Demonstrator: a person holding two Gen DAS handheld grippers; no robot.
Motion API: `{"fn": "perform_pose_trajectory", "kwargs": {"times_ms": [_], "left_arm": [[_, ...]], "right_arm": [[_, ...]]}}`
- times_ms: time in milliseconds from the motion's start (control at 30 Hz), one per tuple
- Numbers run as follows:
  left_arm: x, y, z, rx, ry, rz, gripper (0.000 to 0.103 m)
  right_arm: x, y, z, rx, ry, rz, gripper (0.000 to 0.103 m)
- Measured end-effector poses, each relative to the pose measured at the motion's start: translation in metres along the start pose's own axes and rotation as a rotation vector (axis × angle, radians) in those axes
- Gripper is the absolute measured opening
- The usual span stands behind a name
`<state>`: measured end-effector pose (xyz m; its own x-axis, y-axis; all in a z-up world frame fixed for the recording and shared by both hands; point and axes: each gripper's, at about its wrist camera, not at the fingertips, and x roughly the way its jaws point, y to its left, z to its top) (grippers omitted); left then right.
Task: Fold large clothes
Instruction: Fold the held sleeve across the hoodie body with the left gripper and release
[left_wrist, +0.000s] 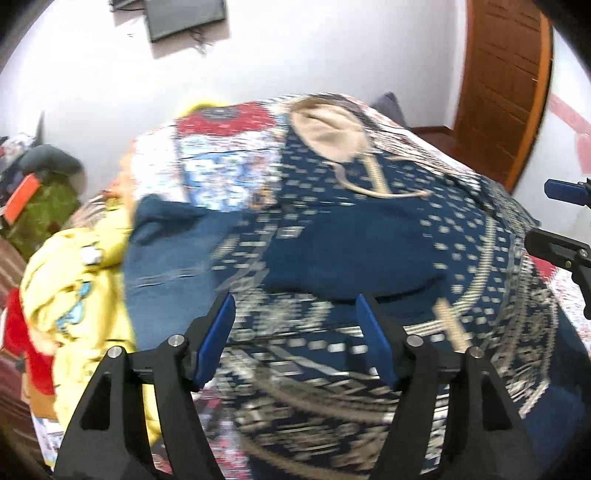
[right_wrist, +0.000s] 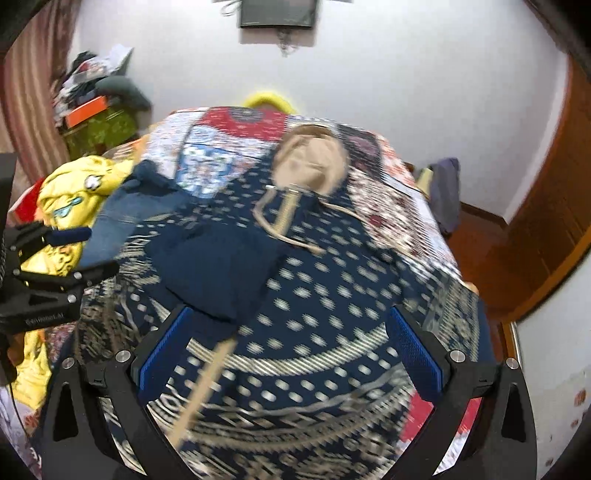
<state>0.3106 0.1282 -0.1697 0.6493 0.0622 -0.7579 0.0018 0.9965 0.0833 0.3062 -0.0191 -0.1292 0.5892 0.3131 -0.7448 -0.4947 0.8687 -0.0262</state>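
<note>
Directly beneath both tongs lies the navy patterned garment (right_wrist: 314, 295), spread over the bed (right_wrist: 413, 221) with one plain dark panel folded across its middle. The left tongs (left_wrist: 295, 328) stand released, jaws apart over the printed hem with no cloth between the blue pads. The right tongs (right_wrist: 291, 354) are spread wide and also empty, the dotted fabric passing under them untouched. A tan tie strip (right_wrist: 207, 380) trails from just inside the right tongs' left pad. Farther ahead of both tongs, the beige neck lining (right_wrist: 314, 162) marks the garment's far end. Off to the left tongs' left sits a yellow garment (left_wrist: 74, 288).

The step in hand looks like the pause between folds, one flap laid and let go. Next would likely be regrasping the near hem at two corners and carrying it toward the neckline, keeping the loose ties from bunching.
</note>
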Motion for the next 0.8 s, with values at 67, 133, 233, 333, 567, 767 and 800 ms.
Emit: {"fn": "perform_pose_trajectory", "kwargs": {"times_ms": [67, 133, 233, 333, 567, 767, 800], "left_arm": [[0.0, 0.02, -0.004, -0.027, 0.001, 0.016, 0.068], [0.005, 0.039, -0.01, -0.065, 0.013, 0.021, 0.068], [0.017, 0.062, -0.02, -0.114, 0.042, 0.023, 0.068], [0.029, 0.077, -0.031, -0.146, 0.061, 0.014, 0.068], [0.06, 0.097, -0.044, -0.201, 0.096, -0.01, 0.068], [0.088, 0.092, -0.048, -0.219, 0.12, -0.073, 0.068], [0.092, 0.091, -0.049, -0.224, 0.128, -0.077, 0.068]], "right_arm": [[0.012, 0.017, 0.009, -0.021, 0.013, 0.027, 0.102], [0.026, 0.033, 0.016, -0.044, 0.033, 0.044, 0.102], [0.051, 0.06, 0.024, -0.085, 0.081, 0.092, 0.102], [0.075, 0.083, 0.028, -0.115, 0.125, 0.13, 0.101], [0.128, 0.118, 0.03, -0.179, 0.221, 0.138, 0.088], [0.154, 0.122, 0.022, -0.2, 0.246, 0.133, 0.063], [0.154, 0.121, 0.022, -0.201, 0.235, 0.137, 0.058]]}}
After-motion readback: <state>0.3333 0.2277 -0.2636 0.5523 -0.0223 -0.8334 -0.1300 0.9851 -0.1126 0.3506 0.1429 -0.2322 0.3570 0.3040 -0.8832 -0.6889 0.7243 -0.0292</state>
